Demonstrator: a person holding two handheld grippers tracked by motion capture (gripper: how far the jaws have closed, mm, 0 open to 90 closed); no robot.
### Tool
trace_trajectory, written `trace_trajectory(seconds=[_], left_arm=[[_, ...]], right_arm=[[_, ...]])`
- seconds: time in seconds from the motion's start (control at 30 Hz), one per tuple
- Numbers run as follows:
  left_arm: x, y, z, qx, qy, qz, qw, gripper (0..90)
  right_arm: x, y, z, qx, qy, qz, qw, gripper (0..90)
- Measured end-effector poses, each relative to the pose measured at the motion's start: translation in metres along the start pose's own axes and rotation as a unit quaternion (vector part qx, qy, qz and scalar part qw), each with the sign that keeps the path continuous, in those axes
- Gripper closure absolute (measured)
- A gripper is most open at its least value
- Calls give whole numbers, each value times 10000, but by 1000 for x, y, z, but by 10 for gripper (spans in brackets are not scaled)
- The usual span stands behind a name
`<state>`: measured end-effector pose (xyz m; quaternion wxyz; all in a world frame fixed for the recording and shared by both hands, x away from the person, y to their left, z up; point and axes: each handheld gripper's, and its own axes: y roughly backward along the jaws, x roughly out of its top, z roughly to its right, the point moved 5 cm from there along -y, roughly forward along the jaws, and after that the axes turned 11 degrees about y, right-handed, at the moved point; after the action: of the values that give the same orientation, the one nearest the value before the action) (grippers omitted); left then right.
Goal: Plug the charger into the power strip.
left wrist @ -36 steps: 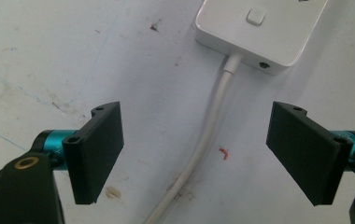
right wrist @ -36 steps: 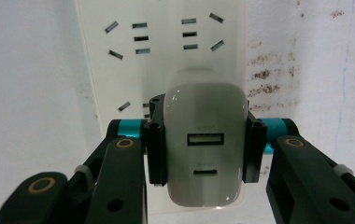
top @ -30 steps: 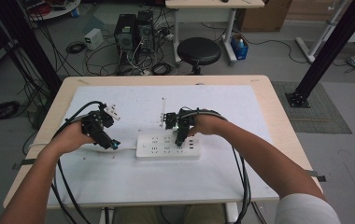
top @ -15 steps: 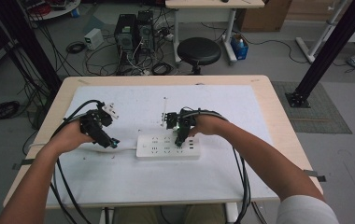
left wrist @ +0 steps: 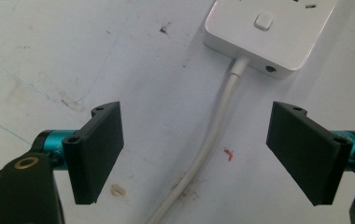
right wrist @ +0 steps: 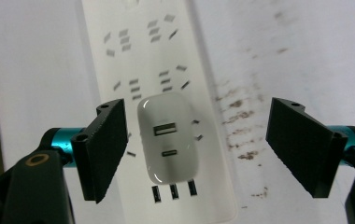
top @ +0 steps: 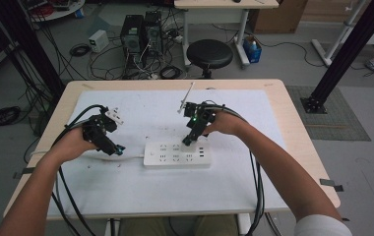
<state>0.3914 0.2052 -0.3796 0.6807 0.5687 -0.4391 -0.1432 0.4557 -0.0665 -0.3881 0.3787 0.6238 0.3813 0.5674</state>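
With my right gripper (right wrist: 196, 149) spread around the charger (right wrist: 168, 137) seated in the power strip (top: 176, 153), and my left gripper (left wrist: 194, 147) spread at nine o'clock, next I'd pinch and pull.

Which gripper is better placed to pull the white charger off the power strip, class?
Right. The right gripper stands open with its jaws either side of the charger; the left gripper straddles the strip's cable.
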Motion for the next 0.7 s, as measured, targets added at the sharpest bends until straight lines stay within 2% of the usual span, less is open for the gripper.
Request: trace_trajectory(seconds=[0.13, 0.27, 0.3, 0.33, 0.43, 0.5, 0.53, 0.57, 0.7], left_arm=[[1, 0, 0, 0, 0, 11, 10000, 189], [3, 0, 1, -10, 22, 62, 10000, 189], [3, 1, 1, -11, 26, 66, 10000, 189], [4, 1, 1, -9, 27, 66, 10000, 189], [5, 3, 1, -12, 56, 106, 9999, 189], [7, 5, 1, 4, 78, 141, 9999, 189], [7, 6, 0, 12, 29, 110, 9999, 189], [8, 7, 0, 22, 46, 126, 9999, 189], [12, 12, 1, 60, -12, 162, 9999, 189]], right_arm=[[-1, 18, 5, -99, -243, 503, 9984, 204], [-4, 30, 8, -336, -475, 725, 9957, 203], [-5, 33, 9, -388, -508, 699, 9955, 186], [-7, 36, 9, -450, -532, 662, 9954, 108], [-15, 45, 11, -744, -646, 414, 9943, 101], [-20, 53, 8, -992, -515, 370, 9930, 98], [-22, 58, 6, -1067, -566, 404, 9919, 25], [-25, 61, 5, -1109, -574, 427, 9913, 5], [-39, 78, 0, -1207, -936, 428, 9873, 5]])
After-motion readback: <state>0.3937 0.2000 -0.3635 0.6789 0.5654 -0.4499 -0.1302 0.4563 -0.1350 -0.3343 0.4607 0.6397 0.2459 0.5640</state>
